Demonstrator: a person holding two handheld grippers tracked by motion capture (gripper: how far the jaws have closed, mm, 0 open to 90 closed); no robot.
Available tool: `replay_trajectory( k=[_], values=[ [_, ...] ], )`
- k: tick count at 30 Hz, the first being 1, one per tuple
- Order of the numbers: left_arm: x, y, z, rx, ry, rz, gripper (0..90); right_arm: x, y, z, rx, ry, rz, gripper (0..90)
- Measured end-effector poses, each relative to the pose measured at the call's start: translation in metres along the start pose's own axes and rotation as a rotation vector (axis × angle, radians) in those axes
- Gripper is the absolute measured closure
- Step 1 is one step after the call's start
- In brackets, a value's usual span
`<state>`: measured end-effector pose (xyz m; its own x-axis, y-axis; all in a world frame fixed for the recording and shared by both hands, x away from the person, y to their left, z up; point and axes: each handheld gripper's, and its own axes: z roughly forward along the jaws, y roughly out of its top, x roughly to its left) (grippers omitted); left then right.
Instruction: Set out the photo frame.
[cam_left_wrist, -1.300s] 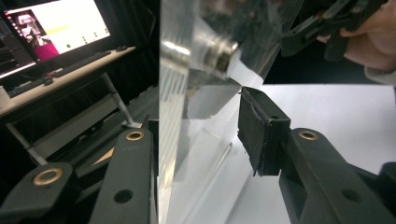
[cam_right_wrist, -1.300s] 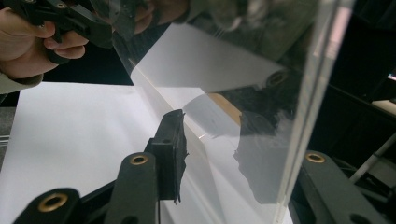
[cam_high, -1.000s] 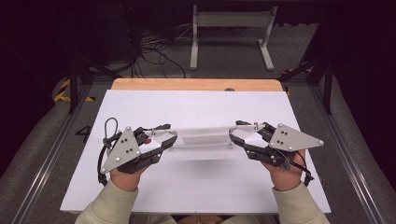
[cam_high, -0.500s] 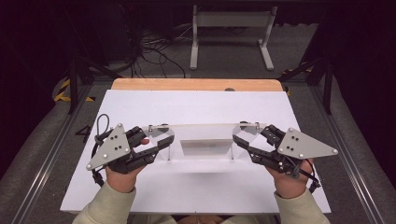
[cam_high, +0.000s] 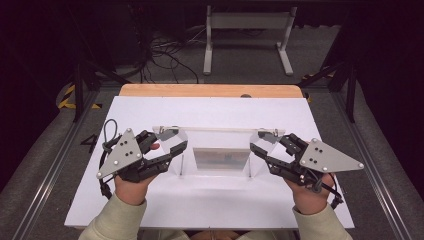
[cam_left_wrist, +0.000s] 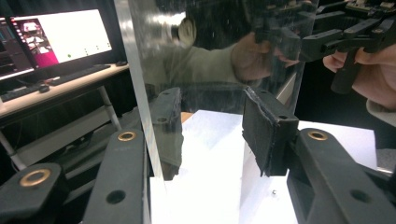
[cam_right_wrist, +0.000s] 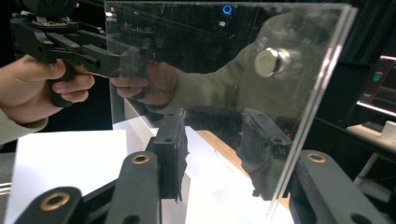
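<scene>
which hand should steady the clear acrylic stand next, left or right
Right, probably: the right tongs straddle the acrylic stand's end wall, while the left tongs have just been opening, with one pad clear of the wall between them.

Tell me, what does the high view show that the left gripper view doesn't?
High view: the floor beyond the table, with a metal stand and loose cables, plus a wooden strip along the table's far edge.

Left gripper view: a lit monitor and a keyboard on a desk off to the side.

Both: the white table, the clear box standing on it, and the right gripper at the box's far end.
</scene>
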<state>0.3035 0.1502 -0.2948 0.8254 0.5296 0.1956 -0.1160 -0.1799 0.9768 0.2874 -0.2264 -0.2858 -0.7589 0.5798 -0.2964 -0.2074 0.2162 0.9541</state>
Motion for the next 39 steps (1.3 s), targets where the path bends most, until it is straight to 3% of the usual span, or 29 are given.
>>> replay_trajectory(
  k=[4, 8, 13, 18, 25, 28, 39],
  values=[
    [0.005, -0.008, 0.005, 0.013, 0.010, -0.044, 42.4, -0.004, -0.006, 0.004, -0.001, 0.001, -0.014, 53.6],
    [0.010, -0.017, 0.008, 0.053, 0.033, -0.057, 35.3, -0.014, -0.018, 0.011, 0.008, 0.022, 0.048, 50.6],
    [0.021, -0.028, 0.005, 0.102, 0.018, -0.113, 30.5, -0.019, -0.028, 0.019, 0.028, 0.032, 0.082, 51.1],
    [0.030, -0.042, -0.004, 0.145, 0.035, -0.169, 28.9, -0.023, -0.032, 0.025, 0.041, 0.030, 0.092, 50.4],
    [0.032, -0.058, -0.018, 0.173, 0.089, -0.183, 29.5, -0.034, -0.042, 0.032, 0.063, 0.016, 0.129, 50.6],
    [0.032, -0.068, -0.023, 0.209, 0.108, -0.186, 29.9, -0.039, -0.046, 0.034, 0.071, 0.012, 0.151, 48.9],
    [0.035, -0.088, -0.034, 0.255, 0.123, -0.227, 29.8, -0.049, -0.060, 0.040, 0.118, -0.024, 0.216, 41.7]
  ],
)
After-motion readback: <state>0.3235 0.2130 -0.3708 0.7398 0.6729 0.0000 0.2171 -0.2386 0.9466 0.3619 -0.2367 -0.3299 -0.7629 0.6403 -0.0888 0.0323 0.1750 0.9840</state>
